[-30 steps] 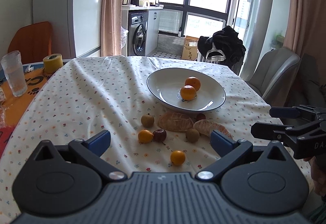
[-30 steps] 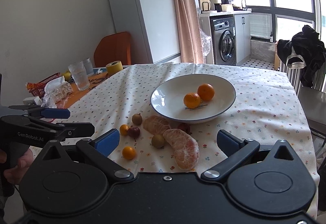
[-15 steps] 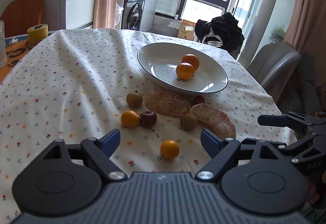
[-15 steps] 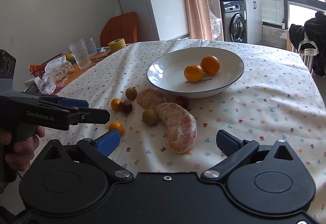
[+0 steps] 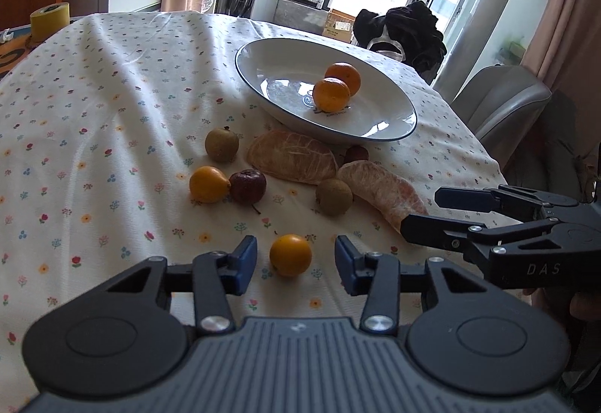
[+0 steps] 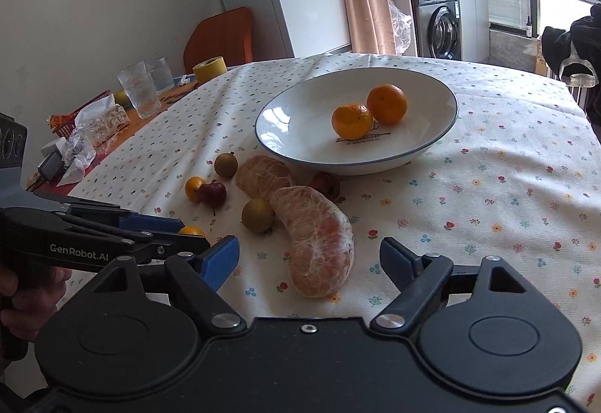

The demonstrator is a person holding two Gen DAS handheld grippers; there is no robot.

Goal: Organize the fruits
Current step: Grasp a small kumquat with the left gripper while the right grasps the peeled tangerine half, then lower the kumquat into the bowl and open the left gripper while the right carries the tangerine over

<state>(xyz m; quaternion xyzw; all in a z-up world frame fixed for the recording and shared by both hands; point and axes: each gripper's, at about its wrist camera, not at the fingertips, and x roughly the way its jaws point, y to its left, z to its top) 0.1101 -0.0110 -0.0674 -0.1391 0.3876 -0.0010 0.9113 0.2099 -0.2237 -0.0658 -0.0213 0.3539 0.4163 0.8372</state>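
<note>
White cloth [image 5: 112, 105] with small flower print over table. White bowl [image 5: 263, 52] with dark rim at far centre, two oranges [image 5: 331, 94] inside, touching each other.

Loose fruit on cloth in front of bowl: two peeled segments, far segment [image 5: 292, 157] against bowl's near edge, near segment [image 6: 315, 244] curving toward the right claw. Brown round fruit [image 5: 221, 145] to the left of far segment, second brown fruit [image 5: 333, 196] between the segments. Yellow-orange fruit [image 5: 208, 184] touching dark red fruit [image 5: 248, 186]. Another red fruit [image 6: 325, 184] tucked under bowl rim.

Left claw [image 5: 296, 259]: jaws closing, small kumquat [image 5: 290, 254] sitting between blue pads [image 5: 244, 263], gap visible on both sides, no contact yet. Kumquat resting on cloth, nearest of all fruit.

Right claw [image 6: 310, 263]: jaws closing but wide, near segment's end between the pads [image 6: 221, 259], clear gaps either side, nothing gripped.

Off cloth to the left: yellow tape roll [image 6: 209, 68], two glasses [image 6: 139, 94], crumpled wrappers [image 6: 94, 127]. Orange chair [image 6: 221, 37], fridge, washing machine [image 6: 437, 26] beyond.
</note>
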